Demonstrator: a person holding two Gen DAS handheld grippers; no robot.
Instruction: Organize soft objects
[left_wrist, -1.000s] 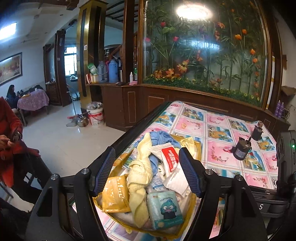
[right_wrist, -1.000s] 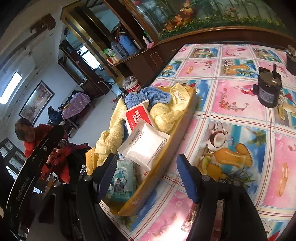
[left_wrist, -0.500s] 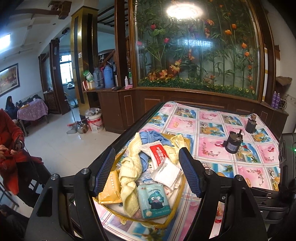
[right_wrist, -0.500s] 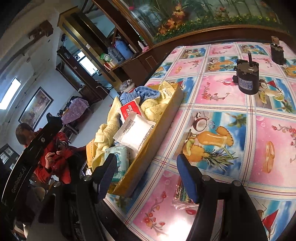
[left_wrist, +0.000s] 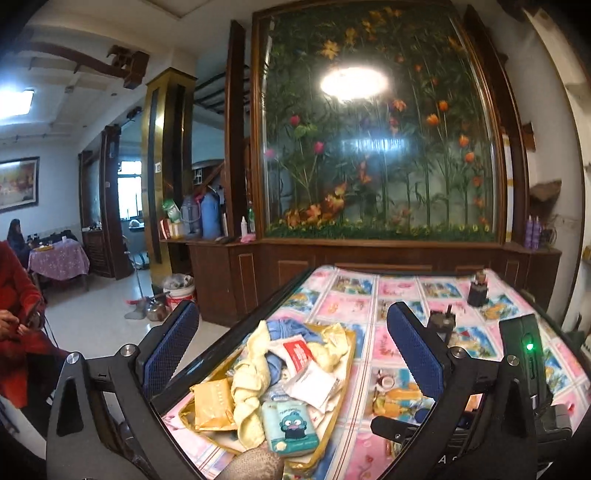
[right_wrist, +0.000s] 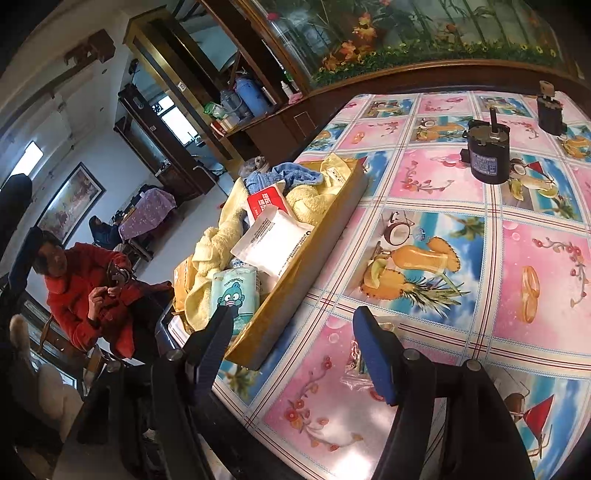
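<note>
Seen on a table (right_wrist: 424, 192) covered in a pink and blue fruit-print cloth: a shallow yellow tray (right_wrist: 314, 251) near the left edge, heaped with soft things. In the tray: a pale yellow towel (left_wrist: 251, 391) twisted through the middle, a blue cloth (right_wrist: 291, 173) at the far end, a red and white packet (left_wrist: 297, 350), a white pouch (right_wrist: 275, 243) lying on top, a teal tissue pack (left_wrist: 290, 426) with a cartoon fish at the near end, and a yellow-orange packet (left_wrist: 214, 402) at the near left corner.

Left claw (left_wrist: 291, 354): jaws opening, standing wide apart, framing the tray from the near side, with nothing touching the blue pads (left_wrist: 170, 347). Held above the tray contents, clear of them.

Right claw (right_wrist: 295, 347): jaws apart, empty, poised over the near right corner of the tray; left pad in front of the tissue pack, right pad (right_wrist: 373, 354) above the bare cloth. A crumpled clear wrapper (right_wrist: 356, 369) on the table just beside that right pad.

Farther back on the table, well apart from the tray: two small black motors, one nearer (right_wrist: 487, 151) and one by the far edge (right_wrist: 550, 110).

Off to the left, beyond the table: a seated person in a red coat (right_wrist: 88, 291), hands together in front.
</note>
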